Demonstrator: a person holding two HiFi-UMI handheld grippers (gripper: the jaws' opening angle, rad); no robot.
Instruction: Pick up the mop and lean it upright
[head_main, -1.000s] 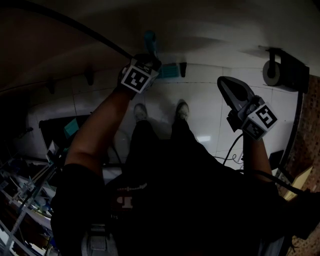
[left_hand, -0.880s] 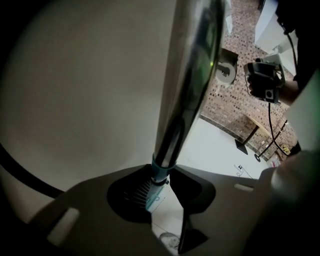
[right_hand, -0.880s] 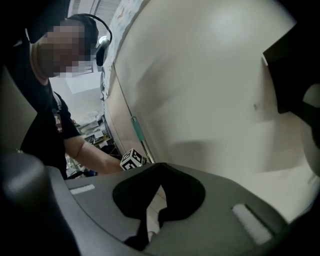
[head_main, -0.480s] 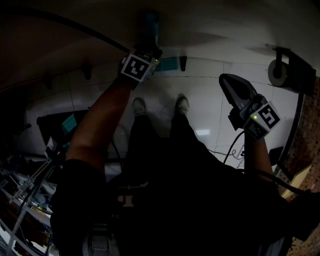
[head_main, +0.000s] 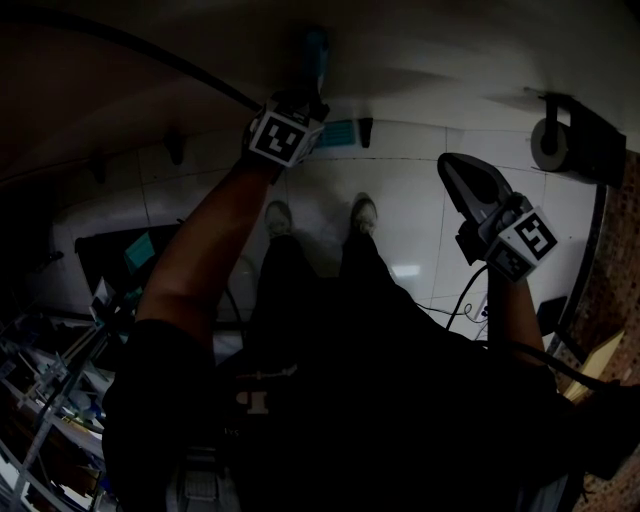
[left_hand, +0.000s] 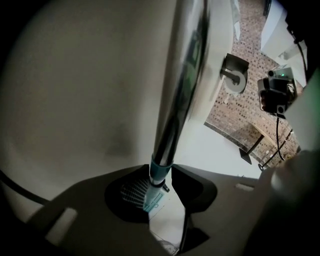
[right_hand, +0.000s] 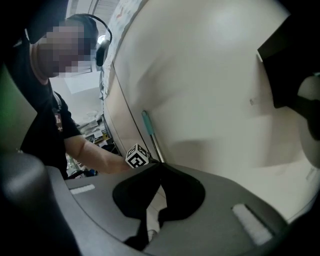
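Note:
The mop stands nearly upright against a pale wall, its teal grip at the top and its teal head on the white floor tiles. In the left gripper view the shiny pole runs down through my left gripper to a teal collar. That gripper's jaws have just been opening and the pole still stands between them. My left gripper is high on the pole. My right gripper hangs apart at the right, shut and empty. Its own view shows the jaws meeting, with the mop's grip beyond.
A toilet-paper holder hangs on the wall at the right, above a brick-patterned surface. The person's shoes stand on the tiles below the mop. Cluttered shelves fill the lower left. Cables trail near the right arm.
The left gripper and the mop's teal grip sit slightly higher in the head view than a second ago. The right gripper has hardly shifted.

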